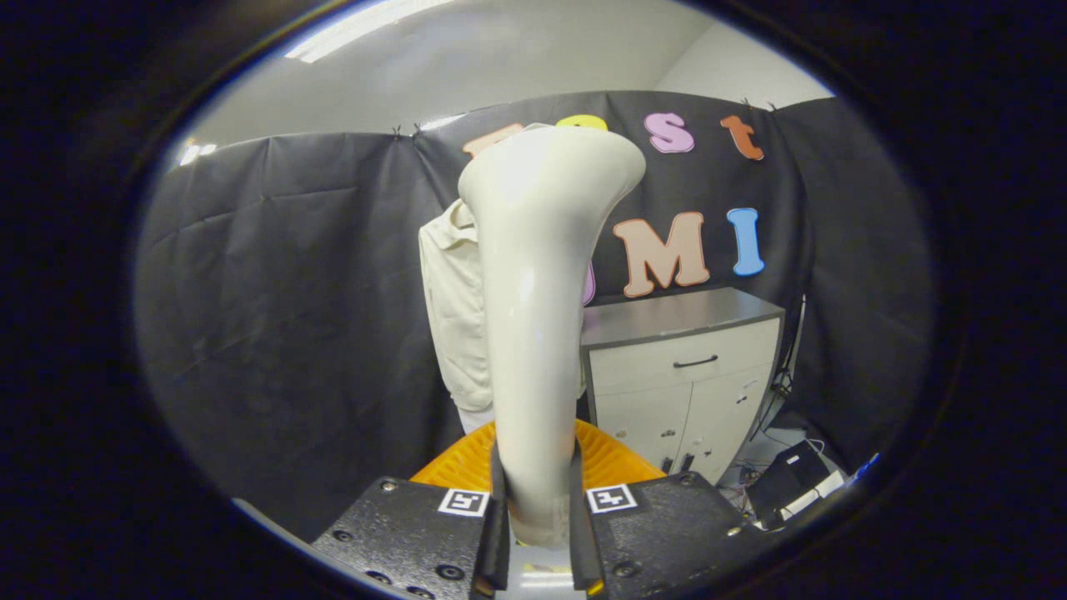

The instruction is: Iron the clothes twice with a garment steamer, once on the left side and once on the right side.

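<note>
My gripper (538, 500) is shut on the handle of a cream-white garment steamer (538, 292), both fingers pressing its lower end. The steamer rises upright from between the fingers and flares into a wide head at the top. Behind it hangs a cream shirt (454, 308) against the black cloth wall, its collar showing left of the steamer's head. The steamer hides most of the shirt's middle and right side. I cannot tell whether the steamer's head touches the shirt.
An orange ribbed object (467, 462) sits low, just beyond the fingers. A white cabinet (683, 375) with a grey top, a drawer and doors stands to the right of the shirt. Cables and a dark box (783, 479) lie on the floor beside it.
</note>
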`<state>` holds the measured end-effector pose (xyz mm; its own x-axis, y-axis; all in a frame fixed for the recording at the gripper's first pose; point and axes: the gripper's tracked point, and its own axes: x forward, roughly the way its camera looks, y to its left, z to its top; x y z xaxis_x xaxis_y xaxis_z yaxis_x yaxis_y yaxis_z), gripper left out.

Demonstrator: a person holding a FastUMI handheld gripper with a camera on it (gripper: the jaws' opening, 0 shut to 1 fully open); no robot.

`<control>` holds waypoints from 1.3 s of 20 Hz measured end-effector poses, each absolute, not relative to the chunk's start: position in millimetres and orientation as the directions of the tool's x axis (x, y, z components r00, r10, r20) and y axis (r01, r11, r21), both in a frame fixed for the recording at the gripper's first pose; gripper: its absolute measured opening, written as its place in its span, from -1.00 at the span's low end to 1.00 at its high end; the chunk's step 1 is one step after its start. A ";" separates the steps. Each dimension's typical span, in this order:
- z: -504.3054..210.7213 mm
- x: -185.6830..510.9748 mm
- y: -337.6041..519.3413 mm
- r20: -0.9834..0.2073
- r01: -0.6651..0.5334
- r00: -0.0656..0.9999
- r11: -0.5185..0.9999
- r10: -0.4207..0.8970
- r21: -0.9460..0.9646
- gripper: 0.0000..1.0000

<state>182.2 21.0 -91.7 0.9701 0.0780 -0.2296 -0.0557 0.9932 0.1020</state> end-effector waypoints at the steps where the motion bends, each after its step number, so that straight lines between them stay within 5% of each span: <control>1: -86.6 178.4 21.6 -0.209 -0.066 0.974 0.993 0.084 0.095 -0.43; 26: -91.6 185.1 9.6 -0.208 -0.021 0.977 0.992 0.046 0.125 -0.43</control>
